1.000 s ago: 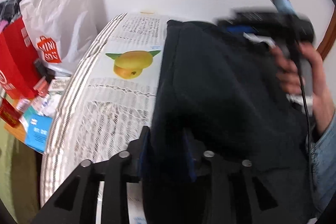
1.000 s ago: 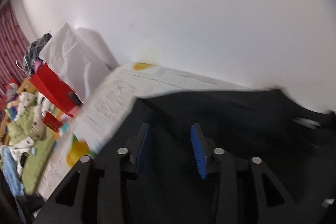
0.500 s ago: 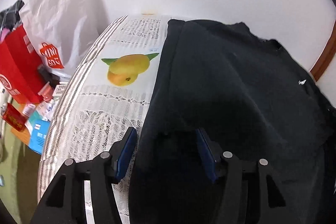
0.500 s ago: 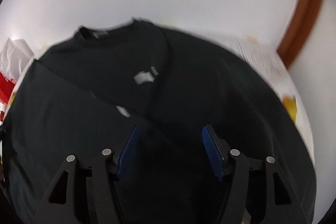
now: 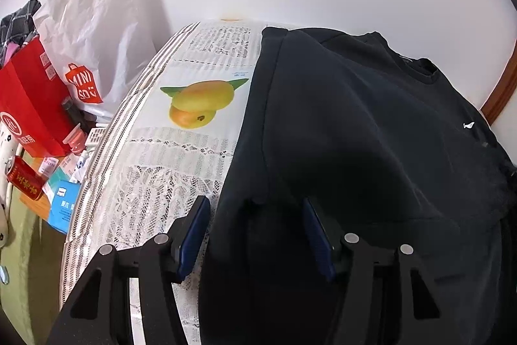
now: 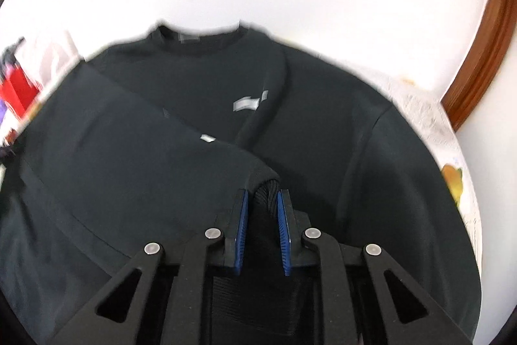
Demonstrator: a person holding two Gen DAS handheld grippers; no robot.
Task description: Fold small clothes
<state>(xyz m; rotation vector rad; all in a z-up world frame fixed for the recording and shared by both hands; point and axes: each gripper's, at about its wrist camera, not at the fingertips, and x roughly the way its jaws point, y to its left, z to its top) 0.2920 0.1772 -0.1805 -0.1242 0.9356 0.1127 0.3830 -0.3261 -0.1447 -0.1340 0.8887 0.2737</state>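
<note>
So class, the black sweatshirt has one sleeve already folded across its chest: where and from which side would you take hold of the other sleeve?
Grip the black sweatshirt at the ribbed cuff, coming in from the hem side. The cuff is a thick bunched end that fits between the fingers, as the right hand-held gripper has it now.

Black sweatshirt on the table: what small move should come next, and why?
Probably the right gripper should carry the cuff it pinches across the black sweatshirt toward the collar side, so the sleeve lies flat on the body. The left gripper is open over the left edge and holds nothing.
</note>
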